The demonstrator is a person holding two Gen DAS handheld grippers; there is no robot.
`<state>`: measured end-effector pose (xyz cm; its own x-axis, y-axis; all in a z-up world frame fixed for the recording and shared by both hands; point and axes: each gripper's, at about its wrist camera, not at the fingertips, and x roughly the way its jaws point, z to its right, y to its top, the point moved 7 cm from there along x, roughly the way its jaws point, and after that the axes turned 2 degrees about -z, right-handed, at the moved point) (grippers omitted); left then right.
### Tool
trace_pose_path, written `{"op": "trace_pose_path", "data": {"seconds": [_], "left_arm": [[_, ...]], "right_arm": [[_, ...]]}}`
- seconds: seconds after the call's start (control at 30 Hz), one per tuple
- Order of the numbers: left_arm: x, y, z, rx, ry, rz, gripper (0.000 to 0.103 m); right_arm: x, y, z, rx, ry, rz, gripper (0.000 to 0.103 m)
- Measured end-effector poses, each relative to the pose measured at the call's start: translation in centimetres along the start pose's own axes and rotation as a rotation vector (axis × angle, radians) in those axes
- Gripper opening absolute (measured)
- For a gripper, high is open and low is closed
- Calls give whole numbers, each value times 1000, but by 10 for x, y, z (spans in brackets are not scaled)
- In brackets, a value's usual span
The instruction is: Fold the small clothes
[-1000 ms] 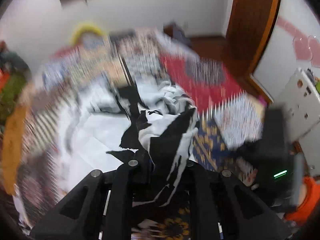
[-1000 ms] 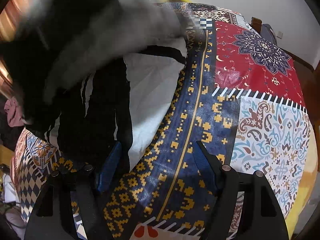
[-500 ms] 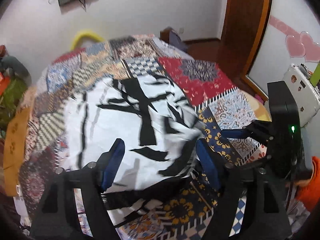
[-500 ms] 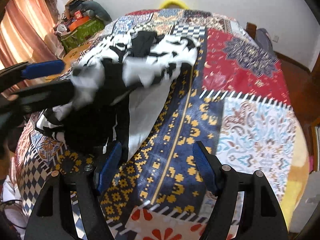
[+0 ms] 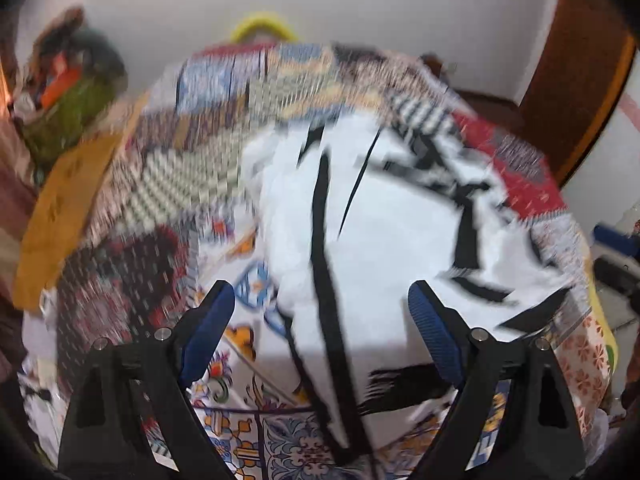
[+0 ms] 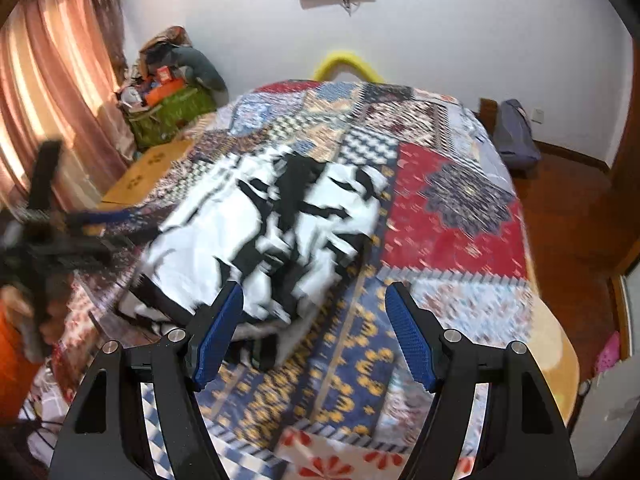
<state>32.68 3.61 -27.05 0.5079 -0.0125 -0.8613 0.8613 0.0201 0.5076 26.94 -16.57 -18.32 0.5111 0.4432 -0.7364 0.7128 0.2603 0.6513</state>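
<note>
A white garment with black streaks (image 5: 384, 240) lies spread on the patchwork-covered table (image 5: 168, 184). It also shows in the right wrist view (image 6: 264, 236), rumpled at its near right edge. My left gripper (image 5: 320, 316) is open and empty, hovering over the garment's near left edge. My right gripper (image 6: 314, 316) is open and empty, just right of the garment's near corner. The left gripper shows blurred at the left of the right wrist view (image 6: 44, 236).
The patchwork cloth (image 6: 452, 208) covers the whole round table. A heap of bags and clothes (image 6: 172, 88) sits by the pink curtain (image 6: 48, 92). A yellow chair back (image 6: 346, 64) stands behind the table. A dark bag (image 6: 514, 136) lies on the wooden floor.
The left gripper let go of the garment, which dropped and spread flat on the table. Both grippers pulled back and the left swung to the garment's left side.
</note>
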Motion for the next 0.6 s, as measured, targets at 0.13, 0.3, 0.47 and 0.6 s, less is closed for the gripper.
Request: {"op": "trace_pose_path", "data": {"seconds": [0.13,0.3,0.47,0.6], "left_arm": [[23,-28,2,47,18,-72,89],[25,-48,9,139,62,-51,90],[25,-53,6,124,42,-57,94],[25,-53,-3,85,22,-60,98]], "right_arm": [[22,4,-25,-37,41,-25,70],[70,-23,-37,-69,12,-134,70],[93,-53,-17,23,49,-208,70],[85,-55,-8,38,33,-198,70]]}}
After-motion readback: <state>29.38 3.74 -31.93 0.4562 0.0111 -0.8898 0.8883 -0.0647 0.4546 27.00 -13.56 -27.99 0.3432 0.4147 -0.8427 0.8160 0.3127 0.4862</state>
